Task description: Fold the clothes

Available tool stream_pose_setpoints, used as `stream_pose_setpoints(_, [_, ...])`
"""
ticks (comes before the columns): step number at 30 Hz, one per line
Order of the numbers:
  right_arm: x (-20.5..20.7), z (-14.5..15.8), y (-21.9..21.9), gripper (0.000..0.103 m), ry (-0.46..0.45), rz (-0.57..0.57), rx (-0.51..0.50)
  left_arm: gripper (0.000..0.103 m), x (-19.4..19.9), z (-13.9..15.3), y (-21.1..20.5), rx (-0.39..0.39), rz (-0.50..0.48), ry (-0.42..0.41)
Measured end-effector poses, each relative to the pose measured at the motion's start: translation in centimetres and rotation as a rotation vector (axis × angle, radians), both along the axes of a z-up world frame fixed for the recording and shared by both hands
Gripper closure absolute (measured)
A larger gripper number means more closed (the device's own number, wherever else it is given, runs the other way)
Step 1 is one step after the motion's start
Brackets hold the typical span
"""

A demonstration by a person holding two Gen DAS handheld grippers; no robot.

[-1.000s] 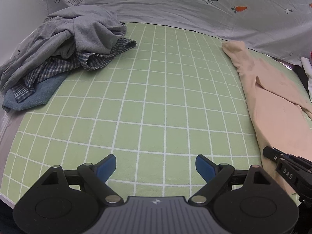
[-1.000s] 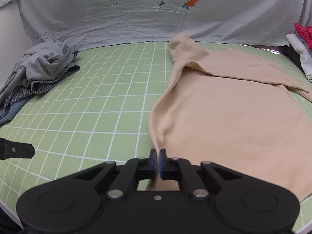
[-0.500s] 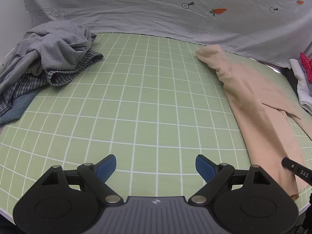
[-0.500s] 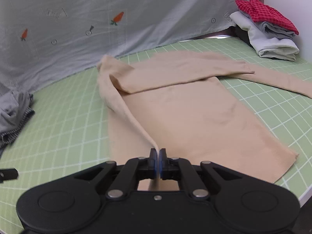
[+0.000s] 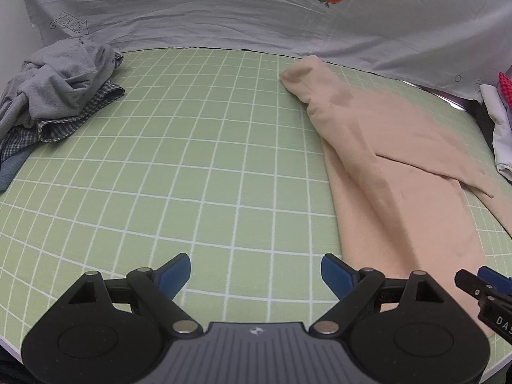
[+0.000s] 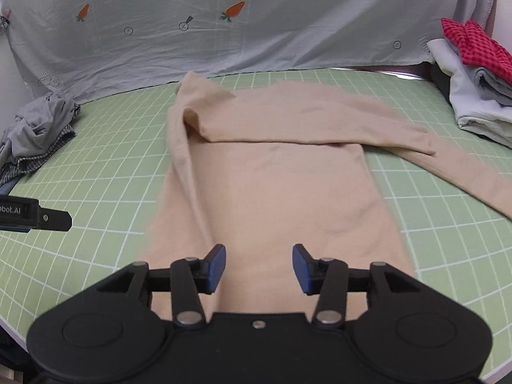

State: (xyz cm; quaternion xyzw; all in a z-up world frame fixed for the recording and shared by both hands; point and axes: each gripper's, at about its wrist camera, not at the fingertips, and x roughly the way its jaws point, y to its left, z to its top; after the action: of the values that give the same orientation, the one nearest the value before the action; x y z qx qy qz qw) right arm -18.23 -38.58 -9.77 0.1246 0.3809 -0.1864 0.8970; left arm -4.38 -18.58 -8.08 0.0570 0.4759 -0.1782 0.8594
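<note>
A beige long-sleeved top [image 6: 281,192] lies on the green grid mat [image 6: 105,166], its left side folded over the body and one sleeve laid across the chest. My right gripper [image 6: 258,267] hovers over the top's near hem, its jaws opening, with no cloth pinched between the blue pads. In the left wrist view the same top [image 5: 393,172] lies at the right. My left gripper [image 5: 256,272] stands wide open over bare mat [image 5: 192,166], just left of the top's near corner. The right gripper's fingertip [image 5: 480,283] shows at that view's right edge.
A heap of unfolded clothes [image 5: 57,96], grey over checked and blue, lies at the mat's far left. A stack of folded clothes [image 6: 473,83] with a red checked piece on top sits at the far right. A grey carrot-print sheet [image 6: 224,25] hangs behind.
My right gripper carried the top's left edge over to the right, then let it go; the fold now lies on the body. My left gripper slid right, toward the top.
</note>
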Motion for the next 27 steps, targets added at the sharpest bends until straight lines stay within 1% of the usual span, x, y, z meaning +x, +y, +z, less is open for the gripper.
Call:
stream_pose_setpoints(6, [-0.7, 0.3, -6.6, 0.054, -0.007, -0.062, -0.011, 0.014, 1.1, -0.7, -4.2, 0.015, 0.046, 0.015])
stream_pose_setpoints(8, [-0.7, 0.3, -8.6, 0.050, -0.003, -0.083, -0.015, 0.014, 2.1, -0.9, -5.5, 0.020, 0.056, 0.016])
stream_pose_setpoints(11, [-0.4, 0.0, -11.7, 0.050, -0.003, -0.129, -0.002, 0.014, 3.9, -1.4, -7.4, 0.030, 0.061, 0.018])
stream_pose_setpoints(17, [2.1, -1.0, -17.7, 0.049, -0.019, -0.228, 0.022, 0.014, 8.5, -2.5, -11.6, 0.100, 0.024, -0.015])
stream_pose_setpoints(22, [4.9, -1.8, -21.5, 0.048, -0.017, -0.285, 0.023, 0.014, 12.4, -2.9, -14.2, 0.127, 0.018, -0.045])
stream_pose_setpoints(24, [5.9, -2.0, -22.7, 0.047, -0.013, -0.303, 0.016, 0.014, 13.8, -3.1, -15.3, 0.146, 0.007, -0.051])
stream_pose_setpoints(26, [6.8, -2.3, -23.8, 0.042, -0.010, -0.314, 0.018, 0.014, 14.9, -3.5, -16.3, 0.172, -0.009, -0.054])
stream_pose_setpoints(27, [7.2, -2.5, -24.4, 0.041, -0.009, -0.316, 0.030, 0.014, 15.2, -3.7, -16.8, 0.185, -0.015, -0.054])
